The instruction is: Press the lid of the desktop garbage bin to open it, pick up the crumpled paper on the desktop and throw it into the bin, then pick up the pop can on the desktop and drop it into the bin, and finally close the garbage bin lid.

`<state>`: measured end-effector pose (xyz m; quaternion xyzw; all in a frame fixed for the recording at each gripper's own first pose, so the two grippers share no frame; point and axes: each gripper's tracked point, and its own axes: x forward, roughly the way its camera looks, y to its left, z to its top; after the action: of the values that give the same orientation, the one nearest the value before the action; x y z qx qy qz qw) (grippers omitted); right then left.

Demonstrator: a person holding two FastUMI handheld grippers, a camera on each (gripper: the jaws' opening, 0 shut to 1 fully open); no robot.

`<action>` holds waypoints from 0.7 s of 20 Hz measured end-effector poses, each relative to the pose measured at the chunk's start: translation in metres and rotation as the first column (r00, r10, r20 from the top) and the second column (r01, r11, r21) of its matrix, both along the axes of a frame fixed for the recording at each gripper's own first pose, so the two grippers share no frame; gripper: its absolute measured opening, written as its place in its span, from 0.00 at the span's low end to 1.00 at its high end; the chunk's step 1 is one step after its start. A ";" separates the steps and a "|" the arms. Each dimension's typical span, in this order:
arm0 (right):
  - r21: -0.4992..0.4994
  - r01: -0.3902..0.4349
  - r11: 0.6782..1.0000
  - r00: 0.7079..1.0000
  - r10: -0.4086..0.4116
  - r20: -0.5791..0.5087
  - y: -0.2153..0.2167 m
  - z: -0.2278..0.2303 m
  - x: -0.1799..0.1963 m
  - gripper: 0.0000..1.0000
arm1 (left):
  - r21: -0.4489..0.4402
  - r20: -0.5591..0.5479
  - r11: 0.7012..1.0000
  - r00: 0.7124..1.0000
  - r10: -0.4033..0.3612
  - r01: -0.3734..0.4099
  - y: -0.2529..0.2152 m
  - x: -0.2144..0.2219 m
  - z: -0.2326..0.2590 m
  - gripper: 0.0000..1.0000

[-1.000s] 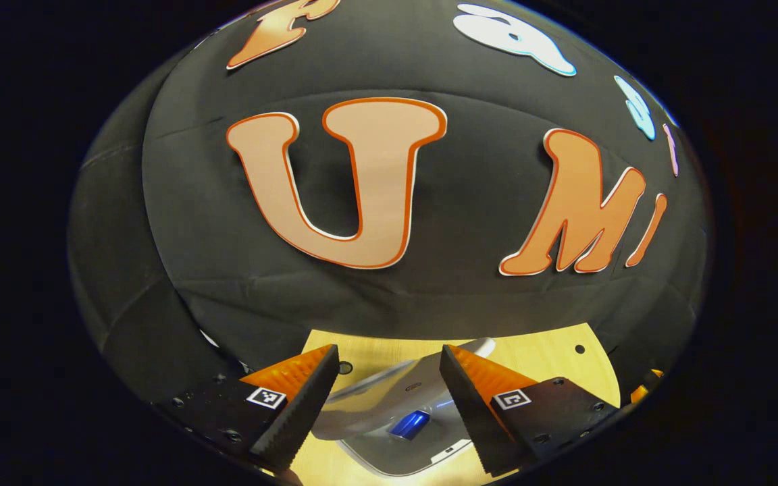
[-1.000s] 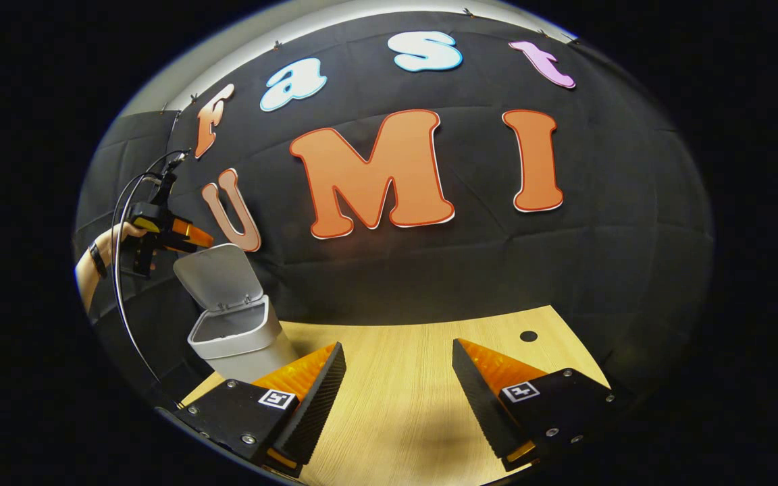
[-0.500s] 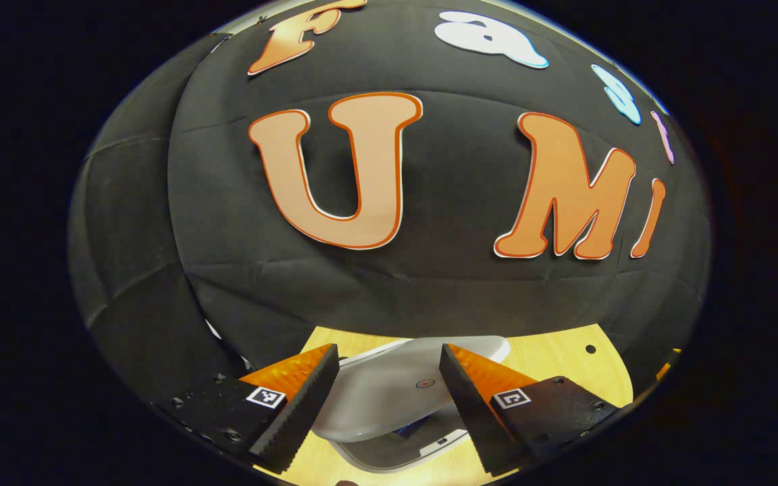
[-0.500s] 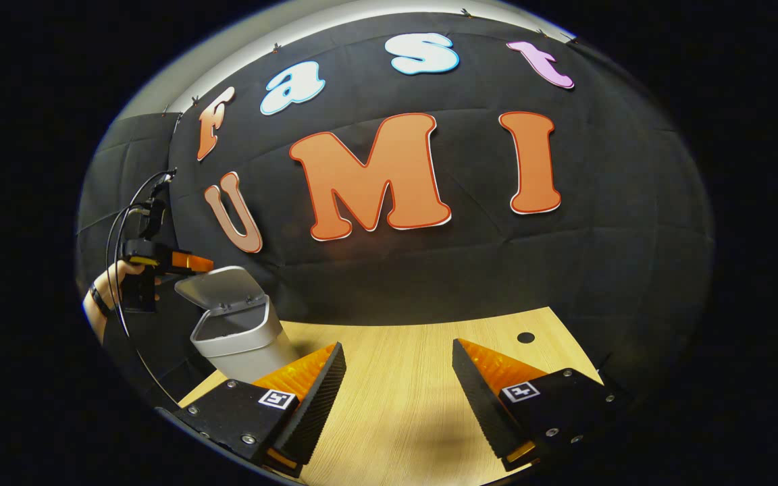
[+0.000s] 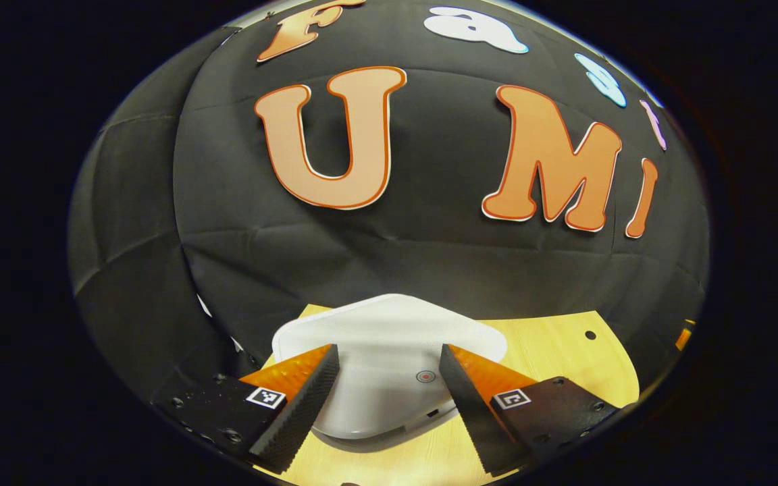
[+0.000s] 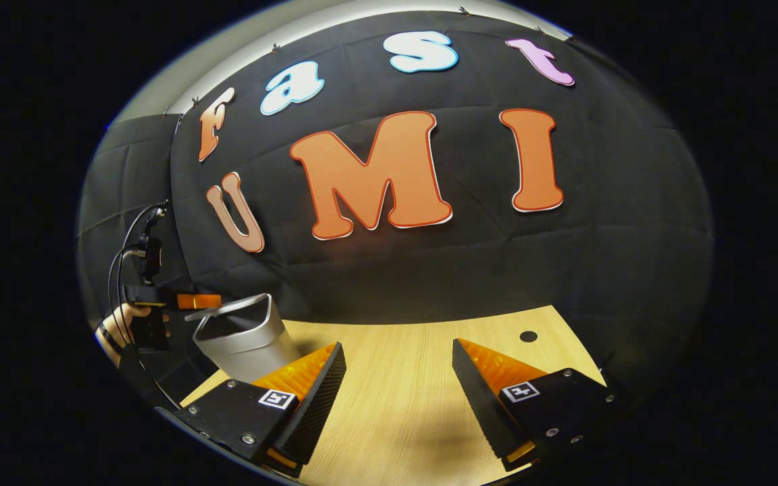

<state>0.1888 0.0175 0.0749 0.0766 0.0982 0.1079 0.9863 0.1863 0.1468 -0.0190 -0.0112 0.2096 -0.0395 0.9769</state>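
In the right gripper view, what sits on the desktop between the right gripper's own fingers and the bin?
Nothing: in the right gripper view only bare wooden desktop lies between the right gripper and the bin.

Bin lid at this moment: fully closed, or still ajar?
Down, or very nearly. The flat white plastic lid lies level over the grey bin with no gap seen. Latching cannot be told.

Black cloth wall (image 6: 429, 270) with creases, pale wooden desktop (image 6: 396, 378) with a small round hole (image 6: 528, 336), warm light
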 end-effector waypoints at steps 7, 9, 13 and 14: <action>0.032 -0.021 0.999 1.000 0.022 -0.019 0.004 -0.003 -0.002 0.95 | 0.065 -0.026 0.997 0.999 0.031 -0.029 0.004 -0.013 -0.037 0.97; 0.044 -0.026 0.999 1.000 0.026 -0.014 0.005 -0.002 -0.004 0.95 | 0.072 -0.036 0.997 0.999 0.027 -0.024 0.003 -0.017 -0.042 0.98; 0.049 -0.027 0.998 1.000 0.028 -0.013 0.004 -0.001 -0.006 0.95 | 0.184 0.028 0.983 1.000 0.005 -0.010 0.009 -0.013 -0.036 0.98; 0.045 -0.025 0.999 1.000 0.026 -0.011 0.002 -0.001 -0.006 0.95 | 0.153 0.034 0.988 0.999 0.010 -0.015 0.007 -0.013 -0.035 0.96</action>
<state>0.1824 0.0199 0.0736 0.0981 0.1022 0.1222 0.9823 0.1736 0.1536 -0.0537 0.0630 0.1959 -0.0173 0.9784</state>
